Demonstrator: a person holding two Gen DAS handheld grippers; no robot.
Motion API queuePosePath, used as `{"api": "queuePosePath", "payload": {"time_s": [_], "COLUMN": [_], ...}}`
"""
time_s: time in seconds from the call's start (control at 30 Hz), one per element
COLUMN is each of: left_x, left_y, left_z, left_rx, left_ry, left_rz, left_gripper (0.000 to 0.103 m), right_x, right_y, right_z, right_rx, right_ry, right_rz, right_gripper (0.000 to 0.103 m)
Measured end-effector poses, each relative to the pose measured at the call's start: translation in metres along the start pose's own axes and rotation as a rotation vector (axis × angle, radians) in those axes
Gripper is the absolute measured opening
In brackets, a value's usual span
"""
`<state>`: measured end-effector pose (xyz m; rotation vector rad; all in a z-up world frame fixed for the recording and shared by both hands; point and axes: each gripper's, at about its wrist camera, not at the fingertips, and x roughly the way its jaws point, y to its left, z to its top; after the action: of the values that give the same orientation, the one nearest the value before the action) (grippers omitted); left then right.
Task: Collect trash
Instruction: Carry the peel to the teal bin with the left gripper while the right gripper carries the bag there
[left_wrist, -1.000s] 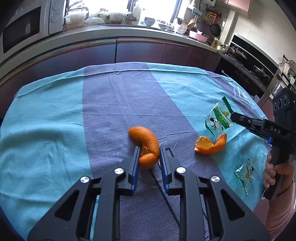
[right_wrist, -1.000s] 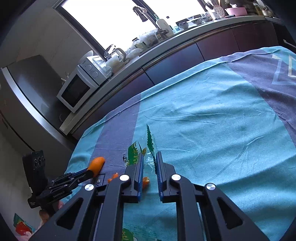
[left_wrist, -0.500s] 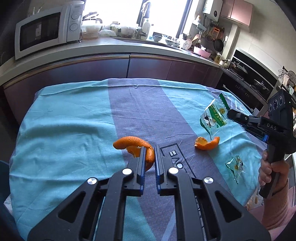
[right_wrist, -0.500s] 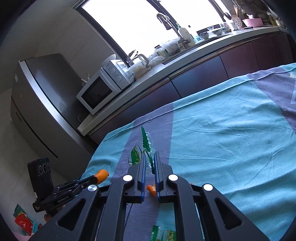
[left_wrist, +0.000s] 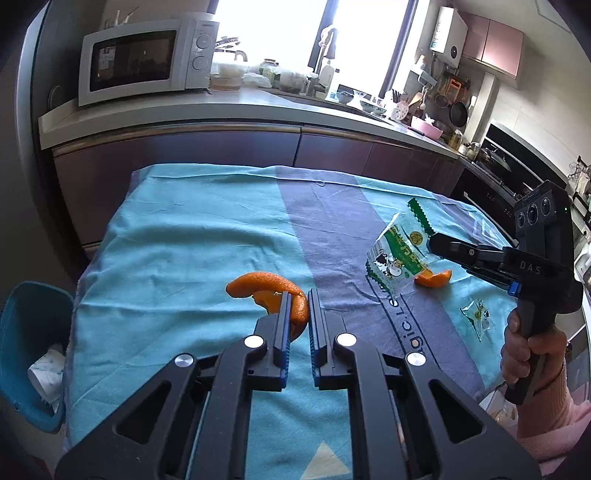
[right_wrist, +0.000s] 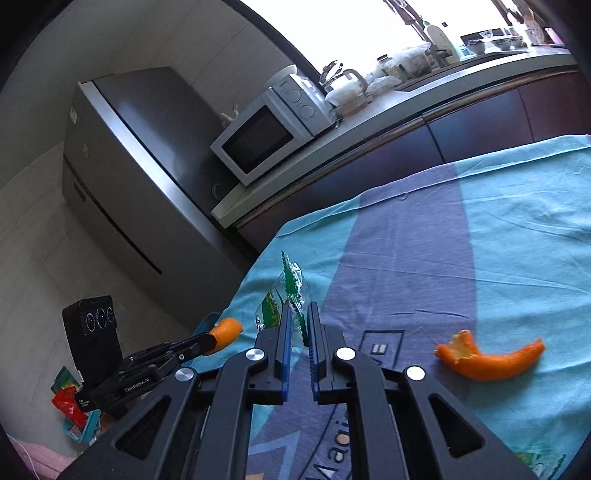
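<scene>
Left claw (left_wrist: 298, 308) pinches orange peel (left_wrist: 271, 291) by one end above the desk (left_wrist: 184, 258); right claw (right_wrist: 297, 325) nips the green snack wrapper (right_wrist: 291, 288). Risk: thin-edge grips slipping during carry to the blue bin (left_wrist: 26, 332).

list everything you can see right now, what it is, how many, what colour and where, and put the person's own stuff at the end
orange peel: 2, orange; one held in the left gripper, one lying on the tablecloth
snack wrapper: 2, clear with green and white print; one held in the right gripper, a smaller one lying near the table's right edge
tablecloth: 1, turquoise with a purple-grey band, covering the table
bin: 1, blue, on the floor left of the table, with white rubbish inside
microwave: 1, white, on the counter
fridge: 1, grey, beside the counter
left gripper: 1, black, shut on the orange peel
right gripper: 1, black, shut on the snack wrapper
hand: 1, pink sleeve, holding the right gripper's handle
</scene>
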<state>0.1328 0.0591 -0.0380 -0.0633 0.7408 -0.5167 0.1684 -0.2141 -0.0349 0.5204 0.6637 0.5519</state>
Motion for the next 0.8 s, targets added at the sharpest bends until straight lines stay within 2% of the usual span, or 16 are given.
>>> {"api": "queuePosePath", "payload": {"time_s": [0.4,0.8], "left_x": [-0.050,-0.066], "left_y": [0.045,0.064], "left_z": [-0.022,-0.029], "left_rx": [-0.041,-0.075], "left_ry": [-0.026,-0.037], "left_rz": [0.079,0.125], "left_gripper": [0.009,0.009], "right_x": [0.055,0.088], "right_y": [0.041,0.065], "right_z": [-0.014,-0.021], "right_rx": [-0.048,-0.078], "right_ry": [0.103,0.159], "right_rz": [0.071,0.112], "right_gripper": [0.007,0.007]}}
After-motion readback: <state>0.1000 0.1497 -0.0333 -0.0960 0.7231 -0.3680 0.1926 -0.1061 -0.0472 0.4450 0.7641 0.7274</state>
